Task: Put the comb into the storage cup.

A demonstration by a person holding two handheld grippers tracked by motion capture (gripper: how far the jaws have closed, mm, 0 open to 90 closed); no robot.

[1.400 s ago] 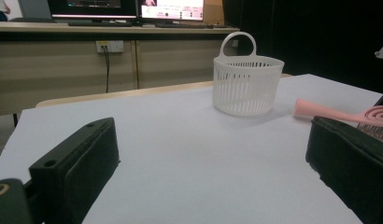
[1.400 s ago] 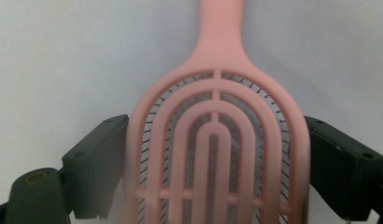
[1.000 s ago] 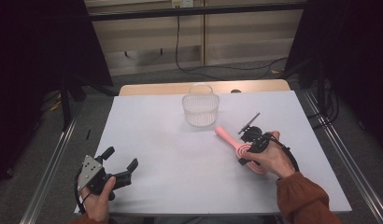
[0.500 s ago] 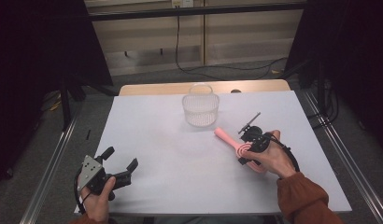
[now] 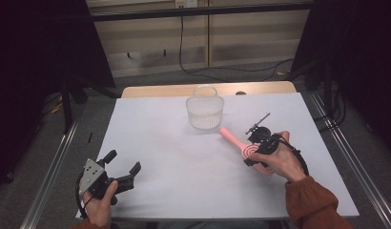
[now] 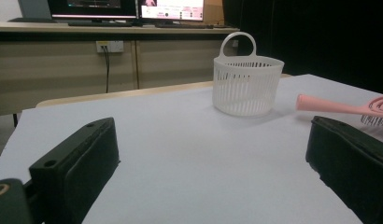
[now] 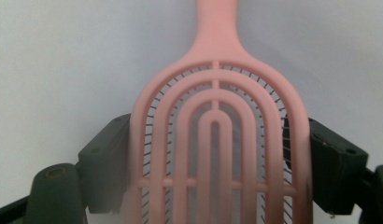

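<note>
Pink plastic, slotted in curved arches with thin bristles beneath: our right tool (image 5: pixel 257 149) clamps the hairbrush (image 7: pixel 216 140) by its head, handle pointing toward the ribbed white basket (image 5: pixel 204 112). Our left tool (image 5: pixel 121 166) rests spread wide, holding nothing, on the smooth white counter (image 5: pixel 184 167).

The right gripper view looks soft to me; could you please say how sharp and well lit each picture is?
Right gripper view: the pink hairbrush is so close that its lower edges blur. Left gripper view: the white basket is crisp and evenly lit, with a dark backdrop at right. High view: the table is bright, its surroundings dim.
</note>
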